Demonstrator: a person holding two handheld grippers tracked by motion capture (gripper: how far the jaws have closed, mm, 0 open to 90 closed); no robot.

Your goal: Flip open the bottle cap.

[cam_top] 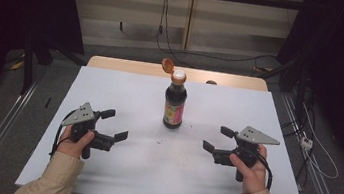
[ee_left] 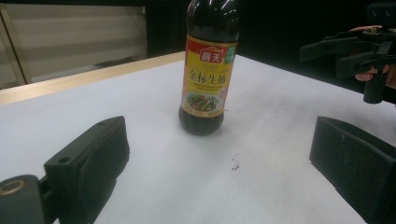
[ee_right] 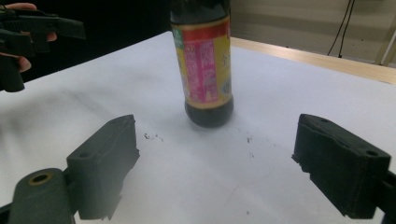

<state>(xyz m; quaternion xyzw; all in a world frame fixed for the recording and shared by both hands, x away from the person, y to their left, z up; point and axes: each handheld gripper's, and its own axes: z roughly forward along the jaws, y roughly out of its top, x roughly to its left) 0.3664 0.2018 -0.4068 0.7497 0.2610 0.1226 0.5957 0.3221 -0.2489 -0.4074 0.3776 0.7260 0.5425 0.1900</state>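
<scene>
- Left gripper [cam_top: 115, 125] — black, two-jawed, held in the person's left hand [cam_top: 75, 140] at about 8 o'clock on the table. Its jaws stand wide apart and empty, aimed toward the centre, so the bottle sits framed between them in the left gripper view; judged a ready pose ahead of a grasp.
- White table sheet [cam_top: 115, 170] — a plain surface with a few dark specks [ee_left: 235, 162] just in front of the bottle.
- Dark glass sauce bottle with a yellow and pink label [cam_top: 175, 102] — upright at the centre, toward 12 o'clock, well apart from both grippers. Its orange hinged flip cap [cam_top: 167, 65] is tipped back to the left, leaving the white pour spout [cam_top: 179, 73] exposed; closing it appears to be the likely work.
- Right gripper [cam_top: 215, 138] — black, held in the right hand [cam_top: 251, 168] at about 4 o'clock, mirroring the left. Jaws spread and empty, facing the bottle's base [ee_right: 208, 112].
</scene>
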